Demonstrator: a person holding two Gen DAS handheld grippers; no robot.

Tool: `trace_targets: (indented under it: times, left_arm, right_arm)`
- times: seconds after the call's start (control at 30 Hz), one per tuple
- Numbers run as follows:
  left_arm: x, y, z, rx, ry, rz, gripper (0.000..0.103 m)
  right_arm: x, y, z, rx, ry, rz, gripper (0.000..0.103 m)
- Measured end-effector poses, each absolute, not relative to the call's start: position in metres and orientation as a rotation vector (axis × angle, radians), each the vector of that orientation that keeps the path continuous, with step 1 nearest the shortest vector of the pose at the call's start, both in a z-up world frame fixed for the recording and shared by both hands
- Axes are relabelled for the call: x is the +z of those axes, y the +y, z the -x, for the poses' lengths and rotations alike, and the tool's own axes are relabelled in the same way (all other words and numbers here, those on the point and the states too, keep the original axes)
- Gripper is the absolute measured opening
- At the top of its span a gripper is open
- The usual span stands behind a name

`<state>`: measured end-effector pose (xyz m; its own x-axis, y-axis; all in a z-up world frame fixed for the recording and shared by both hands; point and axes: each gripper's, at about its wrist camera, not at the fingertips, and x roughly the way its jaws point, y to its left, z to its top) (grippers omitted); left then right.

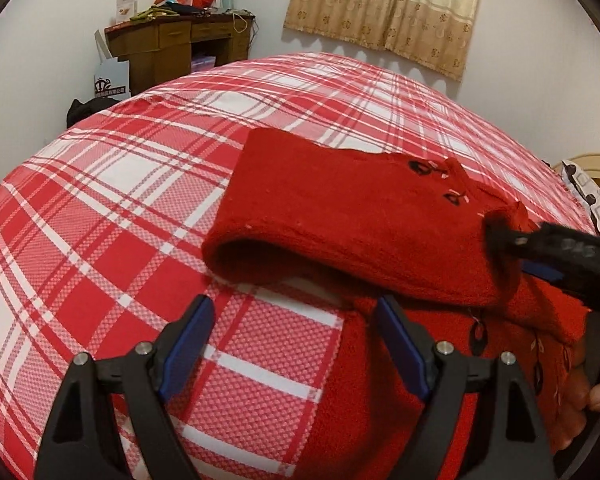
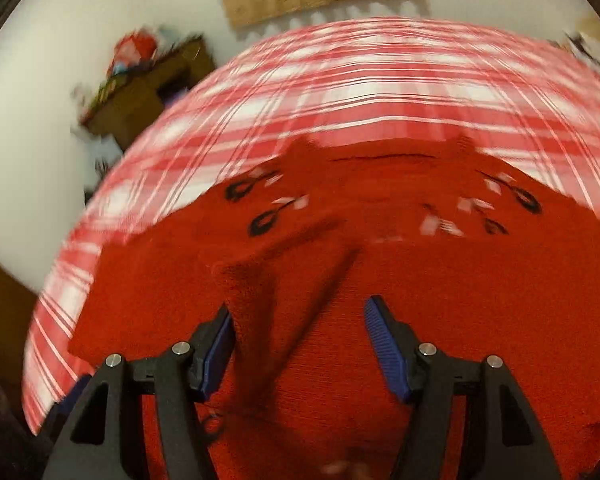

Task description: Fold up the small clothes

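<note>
- The left gripper (image 1: 294, 344) stands open over the plaid bedspread (image 1: 100, 208), nothing between its jaws.
- The right gripper (image 2: 298, 344) stands open above the red sweater (image 2: 440, 280), a folded sleeve beside its left pad.

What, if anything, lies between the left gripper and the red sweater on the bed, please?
Nothing visible does. The left gripper is open over the plaid sheet, with the sweater right at its right-hand pad. A sleeve is folded across just ahead, and the right gripper comes in from the right.
</note>
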<state>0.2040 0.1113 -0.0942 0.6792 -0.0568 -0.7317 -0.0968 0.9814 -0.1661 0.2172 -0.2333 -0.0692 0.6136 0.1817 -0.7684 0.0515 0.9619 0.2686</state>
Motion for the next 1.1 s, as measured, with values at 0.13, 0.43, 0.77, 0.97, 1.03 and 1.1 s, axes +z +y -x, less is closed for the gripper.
trace_targets:
  times: [0.13, 0.43, 0.77, 0.97, 1.03, 1.1]
  left_arm:
    - [-0.095, 0.11, -0.205, 0.021, 0.825, 0.193, 0.088]
    - [-0.096, 0.106, -0.206, 0.022, 0.828, 0.18, 0.089]
    - [-0.092, 0.104, -0.203, 0.027, 0.821, 0.183, 0.091]
    - [-0.078, 0.087, -0.212, 0.06, 0.808, 0.163, 0.091]
    - [-0.075, 0.082, -0.219, 0.071, 0.803, 0.164, 0.091]
    - [-0.073, 0.08, -0.227, 0.093, 0.793, 0.177, 0.091]
  right_arm:
    - [-0.074, -0.267, -0.2, 0.124, 0.874, -0.433, 0.062]
    - [-0.071, -0.226, -0.222, 0.164, 0.979, -0.224, 0.038]
    - [0.027, -0.187, -0.217, 0.315, 0.835, -0.162, 0.017]
    - [0.116, -0.147, -0.221, 0.393, 0.645, -0.132, 0.017]
    - [0.134, -0.149, -0.218, 0.384, 0.587, -0.162, 0.017]
    - [0.149, -0.156, -0.212, 0.384, 0.535, -0.208, 0.017]
